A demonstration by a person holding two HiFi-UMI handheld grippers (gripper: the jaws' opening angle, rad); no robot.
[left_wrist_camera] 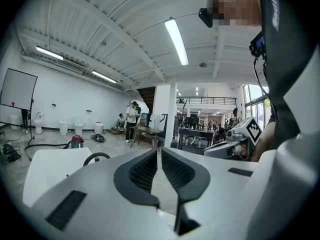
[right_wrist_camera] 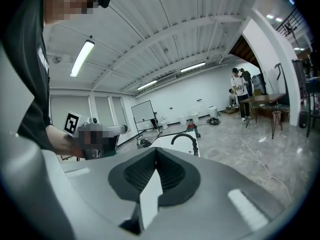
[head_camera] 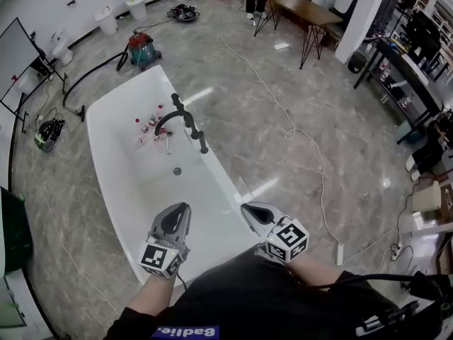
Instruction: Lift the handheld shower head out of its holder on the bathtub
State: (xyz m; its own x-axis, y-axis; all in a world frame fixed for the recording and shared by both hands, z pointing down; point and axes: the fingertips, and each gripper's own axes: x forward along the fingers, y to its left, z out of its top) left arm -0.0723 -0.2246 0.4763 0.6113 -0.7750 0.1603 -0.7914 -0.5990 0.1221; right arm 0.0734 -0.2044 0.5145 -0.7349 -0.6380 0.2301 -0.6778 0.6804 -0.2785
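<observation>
A white bathtub [head_camera: 120, 183] lies slantwise on the marble floor. On its right rim stands a black faucet set [head_camera: 185, 121] with an arched spout [head_camera: 164, 121] and an upright black piece [head_camera: 202, 143] at its near end, which looks like the handheld shower head in its holder. Both grippers hover near the tub's near end, well short of the faucet. My left gripper [head_camera: 185, 206] is shut and empty over the tub. My right gripper [head_camera: 248, 207] is shut and empty beside the rim. The spout [left_wrist_camera: 96, 156] shows small in the left gripper view, and the spout [right_wrist_camera: 185, 140] shows ahead in the right gripper view.
Several small bottles [head_camera: 152, 126] lie in the tub near the drain [head_camera: 177, 171]. A red-and-green vacuum [head_camera: 141, 48] with a hose stands beyond the tub. A white cable [head_camera: 297, 129] runs over the floor to the right. A wooden table [head_camera: 301, 9], a whiteboard [head_camera: 18, 62] and people [left_wrist_camera: 131, 119] are far off.
</observation>
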